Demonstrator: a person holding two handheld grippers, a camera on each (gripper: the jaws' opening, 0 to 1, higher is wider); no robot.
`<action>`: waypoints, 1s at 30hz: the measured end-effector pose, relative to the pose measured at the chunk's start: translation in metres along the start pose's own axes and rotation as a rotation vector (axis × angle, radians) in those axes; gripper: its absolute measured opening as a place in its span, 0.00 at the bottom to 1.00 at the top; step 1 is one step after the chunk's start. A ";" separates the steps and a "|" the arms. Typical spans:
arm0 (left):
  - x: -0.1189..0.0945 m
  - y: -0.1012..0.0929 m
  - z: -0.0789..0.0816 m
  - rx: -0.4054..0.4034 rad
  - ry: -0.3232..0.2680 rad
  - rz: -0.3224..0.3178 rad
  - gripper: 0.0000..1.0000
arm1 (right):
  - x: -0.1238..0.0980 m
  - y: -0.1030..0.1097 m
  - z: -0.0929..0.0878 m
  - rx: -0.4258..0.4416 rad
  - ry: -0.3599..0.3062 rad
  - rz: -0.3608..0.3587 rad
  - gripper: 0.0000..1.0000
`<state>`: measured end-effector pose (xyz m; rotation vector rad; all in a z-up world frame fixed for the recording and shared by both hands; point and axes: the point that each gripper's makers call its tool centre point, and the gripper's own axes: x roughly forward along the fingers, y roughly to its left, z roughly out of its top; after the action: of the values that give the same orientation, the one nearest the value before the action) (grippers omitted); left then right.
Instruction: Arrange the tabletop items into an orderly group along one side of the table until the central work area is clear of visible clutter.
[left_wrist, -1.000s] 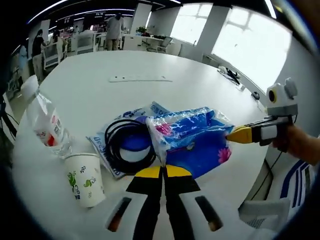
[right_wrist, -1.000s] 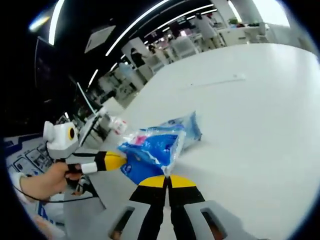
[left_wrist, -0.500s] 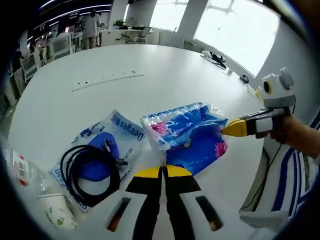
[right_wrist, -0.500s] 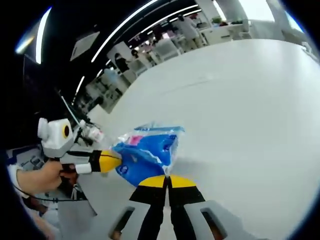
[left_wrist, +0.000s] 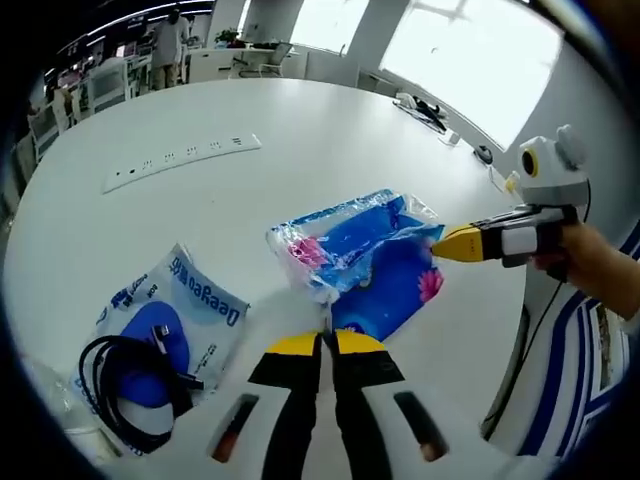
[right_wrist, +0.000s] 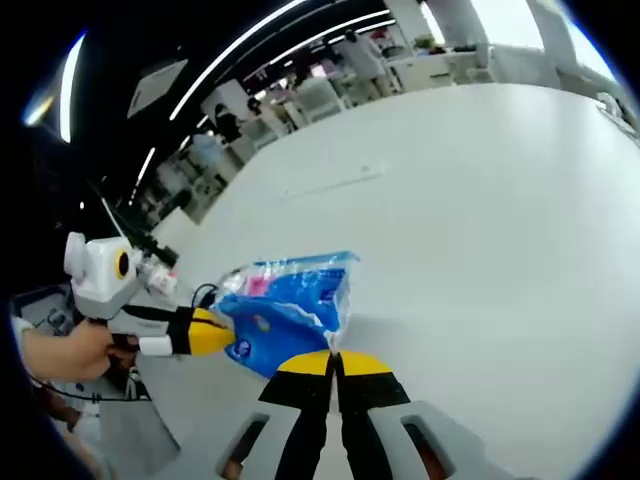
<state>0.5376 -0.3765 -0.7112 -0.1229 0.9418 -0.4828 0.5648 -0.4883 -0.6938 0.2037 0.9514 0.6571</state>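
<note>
Pinching crinkly blue plastic tissue pack (left_wrist: 365, 262) at opposite edges; left gripper (left_wrist: 326, 345), right gripper (right_wrist: 334, 355) clamped.

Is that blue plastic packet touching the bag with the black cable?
Apart. In the left gripper view, bare white table separates the blue packet from the cable bag.

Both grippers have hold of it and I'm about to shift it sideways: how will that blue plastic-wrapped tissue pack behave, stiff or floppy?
Probably floppy: the blue plastic-wrapped tissue pack sags and creases between the left gripper and right gripper. Likely light, since thin wrapper corners alone carry it. The glossy film could slip or tear if pulled apart.
</note>
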 end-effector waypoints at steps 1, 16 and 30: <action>0.002 0.001 0.000 -0.005 0.000 -0.003 0.01 | 0.002 -0.002 0.001 -0.003 0.002 -0.002 0.00; 0.029 0.011 -0.013 -0.046 0.055 -0.013 0.03 | 0.033 -0.021 -0.011 0.000 0.056 -0.009 0.00; 0.042 0.012 -0.027 -0.082 0.093 -0.040 0.11 | 0.045 -0.028 -0.014 -0.022 0.062 -0.007 0.00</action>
<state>0.5403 -0.3821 -0.7623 -0.1955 1.0525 -0.4905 0.5838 -0.4848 -0.7451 0.1612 1.0032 0.6703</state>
